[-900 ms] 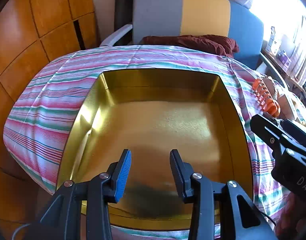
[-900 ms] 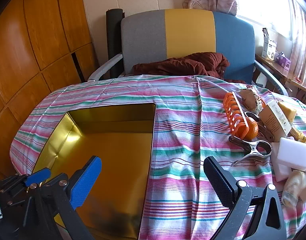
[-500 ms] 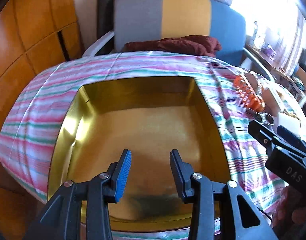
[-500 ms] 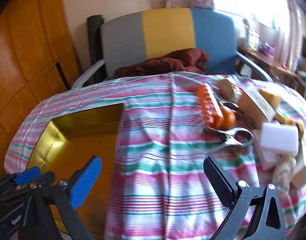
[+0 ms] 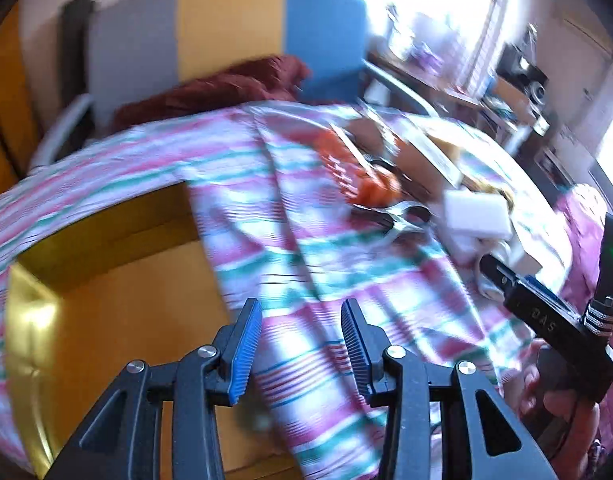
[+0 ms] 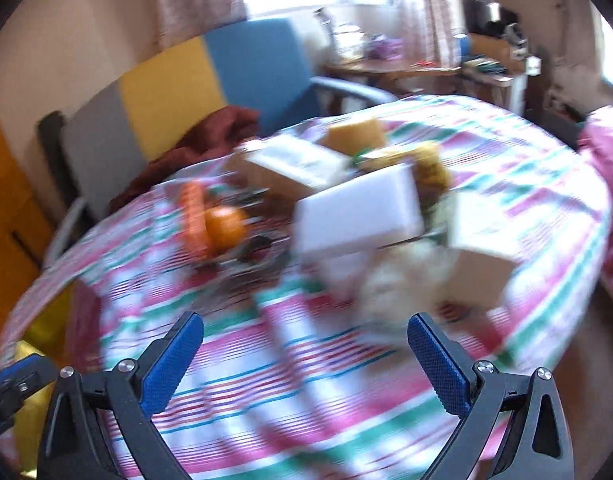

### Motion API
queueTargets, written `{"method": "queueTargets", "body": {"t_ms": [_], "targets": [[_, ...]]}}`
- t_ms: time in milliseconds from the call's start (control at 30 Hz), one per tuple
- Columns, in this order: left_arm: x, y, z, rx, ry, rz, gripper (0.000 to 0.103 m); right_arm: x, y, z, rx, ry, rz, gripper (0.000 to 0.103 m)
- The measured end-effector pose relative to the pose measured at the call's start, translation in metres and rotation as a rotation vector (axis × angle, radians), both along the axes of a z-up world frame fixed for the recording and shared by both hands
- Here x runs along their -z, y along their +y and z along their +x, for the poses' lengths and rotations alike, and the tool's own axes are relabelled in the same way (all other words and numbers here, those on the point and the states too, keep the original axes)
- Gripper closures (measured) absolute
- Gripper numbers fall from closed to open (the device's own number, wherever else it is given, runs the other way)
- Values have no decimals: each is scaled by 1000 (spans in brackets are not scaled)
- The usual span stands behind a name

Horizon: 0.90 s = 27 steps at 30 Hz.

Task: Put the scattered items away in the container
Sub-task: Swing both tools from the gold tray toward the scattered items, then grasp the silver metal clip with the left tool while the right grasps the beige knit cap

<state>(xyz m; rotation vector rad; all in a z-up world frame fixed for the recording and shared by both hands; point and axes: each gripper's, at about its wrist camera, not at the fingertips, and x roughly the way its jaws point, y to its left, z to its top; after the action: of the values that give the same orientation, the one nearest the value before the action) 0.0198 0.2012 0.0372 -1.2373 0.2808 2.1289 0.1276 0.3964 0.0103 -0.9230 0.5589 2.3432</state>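
I've got the table point(image 6: 546, 208) filling both views, striped cloth over it, and the gold container point(image 5: 118, 320) sitting at about eight o'clock in the left view, its inside bare as far as I can see, so the tidying is just starting, I'd say. The clutter is heaped together at around one o'clock in the left view, well apart from the container, which is why both tools face that way. In the right view the white block point(image 6: 358, 216) lies on top of the pile near centre, with the orange rack point(image 6: 192, 220) and an orange fruit point(image 6: 226, 228) against it at ten o'clock (all smeared by blur). My right tool point(image 6: 306, 360) has its jaws spread as wide as they go, nothing between them, ready for something bulky, probably the block. My left tool point(image 5: 302, 344) is partly apart and empty, hanging over the cloth by the container's edge.
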Motion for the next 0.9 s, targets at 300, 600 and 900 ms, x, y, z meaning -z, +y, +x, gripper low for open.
{"method": "queueTargets", "body": {"t_ms": [300, 600, 900], "targets": [[19, 90, 3, 302, 27, -84, 61, 31, 44, 23, 109, -31, -78, 7], [58, 129, -23, 372, -8, -138, 65, 46, 56, 10, 72, -9, -75, 33], [73, 136, -18, 442, -45, -122, 88, 58, 64, 10, 56, 23, -138, 35]]}}
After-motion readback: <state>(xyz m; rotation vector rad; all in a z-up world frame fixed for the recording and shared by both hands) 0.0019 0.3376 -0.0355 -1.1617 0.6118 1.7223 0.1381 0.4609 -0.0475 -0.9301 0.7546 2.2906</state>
